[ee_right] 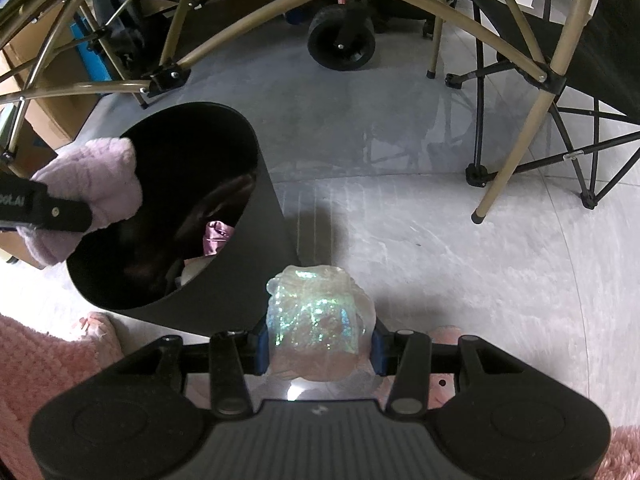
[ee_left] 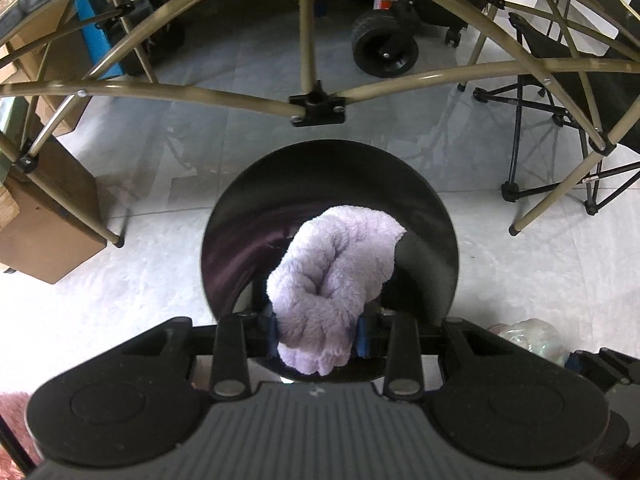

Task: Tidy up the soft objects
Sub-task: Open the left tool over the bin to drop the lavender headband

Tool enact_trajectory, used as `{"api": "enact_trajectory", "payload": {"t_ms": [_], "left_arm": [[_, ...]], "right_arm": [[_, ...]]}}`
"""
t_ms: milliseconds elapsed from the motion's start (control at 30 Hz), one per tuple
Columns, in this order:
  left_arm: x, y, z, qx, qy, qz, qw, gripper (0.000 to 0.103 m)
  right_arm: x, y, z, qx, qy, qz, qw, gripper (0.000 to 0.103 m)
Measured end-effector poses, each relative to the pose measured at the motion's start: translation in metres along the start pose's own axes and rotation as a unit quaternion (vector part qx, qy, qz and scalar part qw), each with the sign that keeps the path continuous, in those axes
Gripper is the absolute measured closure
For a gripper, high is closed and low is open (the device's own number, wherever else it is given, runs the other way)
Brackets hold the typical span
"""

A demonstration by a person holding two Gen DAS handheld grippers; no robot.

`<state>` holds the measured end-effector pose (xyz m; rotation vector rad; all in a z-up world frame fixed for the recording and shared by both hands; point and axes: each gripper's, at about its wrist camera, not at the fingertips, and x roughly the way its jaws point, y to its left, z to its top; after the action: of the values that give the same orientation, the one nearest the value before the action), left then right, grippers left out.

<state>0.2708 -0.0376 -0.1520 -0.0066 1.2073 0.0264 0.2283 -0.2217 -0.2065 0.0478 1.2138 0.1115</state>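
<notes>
The left gripper [ee_left: 318, 330] squeezes a fluffy lilac cloth [ee_left: 334, 272] between its blue pads. The cloth is soft and bunched up, and it hangs over the open mouth of a round black bin [ee_left: 436, 216]. The bin is smooth and shiny, and it stands on the pale floor [ee_right: 420, 200]. Something pink and shiny [ee_right: 218, 236] lies deep inside it.

The right gripper [ee_right: 320, 346] pinches a crinkly see-through bundle [ee_right: 316, 320] that sparkles green and pink. It is just beside the bin, on the outside. A fuzzy pink rug [ee_right: 36, 364] lies below.
</notes>
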Motion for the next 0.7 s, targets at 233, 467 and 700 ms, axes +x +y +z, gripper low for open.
{"api": "enact_trajectory", "payload": {"t_ms": [233, 467, 700], "left_arm": [[0.005, -0.011, 0.006, 0.002, 0.005, -0.004, 1.0000, 0.069], [0.006, -0.015, 0.007, 0.008, 0.008, -0.008, 0.9999, 0.065], [0.001, -0.013, 0.006, 0.001, -0.004, 0.023, 0.9997, 0.002]], "right_arm": [[0.002, -0.004, -0.001, 0.004, 0.004, -0.003, 1.000, 0.058], [0.003, -0.005, 0.000, 0.003, 0.005, -0.002, 1.000, 0.058], [0.003, -0.005, 0.000, 0.003, 0.005, -0.002, 1.000, 0.058]]}}
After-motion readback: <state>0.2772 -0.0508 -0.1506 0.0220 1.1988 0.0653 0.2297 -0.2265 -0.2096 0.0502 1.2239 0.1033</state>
